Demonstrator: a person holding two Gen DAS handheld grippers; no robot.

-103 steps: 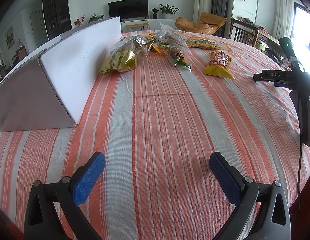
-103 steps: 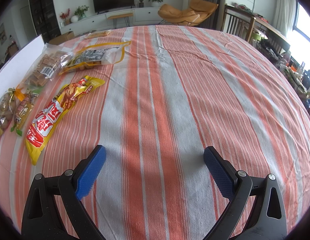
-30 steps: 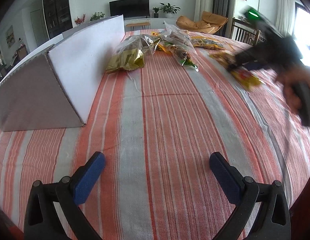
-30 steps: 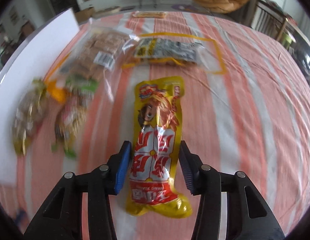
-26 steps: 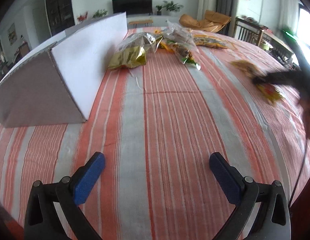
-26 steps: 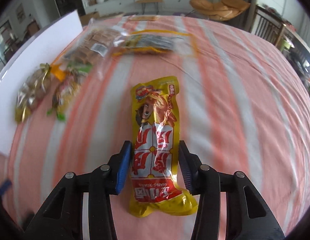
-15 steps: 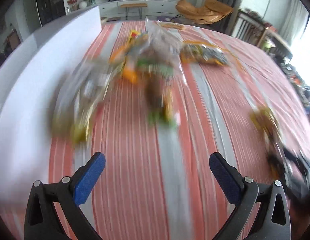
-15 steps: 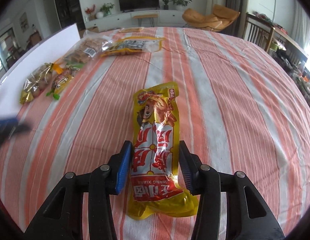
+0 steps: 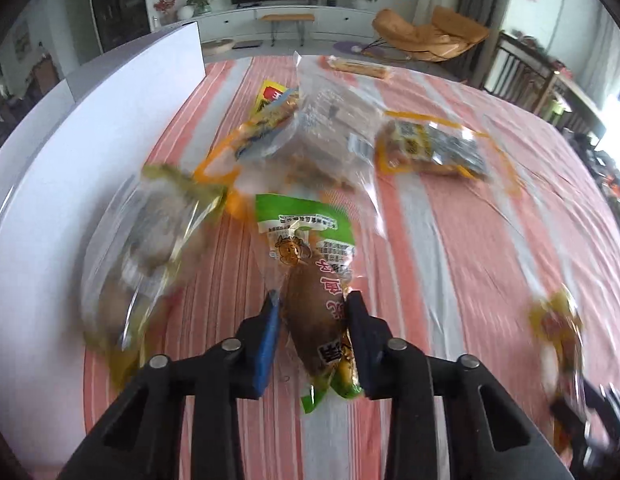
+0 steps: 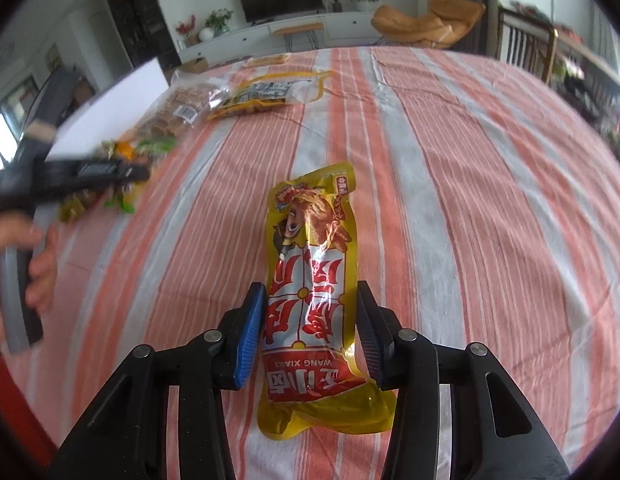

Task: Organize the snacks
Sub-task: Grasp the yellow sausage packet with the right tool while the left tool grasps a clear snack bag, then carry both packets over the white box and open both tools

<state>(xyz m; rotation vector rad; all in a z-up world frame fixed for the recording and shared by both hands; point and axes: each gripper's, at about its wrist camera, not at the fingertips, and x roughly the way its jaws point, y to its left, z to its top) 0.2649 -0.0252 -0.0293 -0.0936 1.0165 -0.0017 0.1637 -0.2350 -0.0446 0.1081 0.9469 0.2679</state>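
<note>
Both hands are loaded at once. The right tool (image 10: 310,328) is clenched on the yellow-and-red snack pouch (image 10: 310,284), which runs straight ahead from its pads over the striped counter (image 10: 469,160). The left tool (image 9: 311,332) is closed around a green-topped sausage pack (image 9: 310,280), with the gold-and-clear bag (image 9: 146,248) just to its left and the white box (image 9: 90,152) beyond that. The loose heap of clear packets (image 9: 329,132) lies ahead. I'd say the good way here is to lift the sausage pack straight up first, so it doesn't drag its neighbours, then carry each pack level, since the slick film could slip.
</note>
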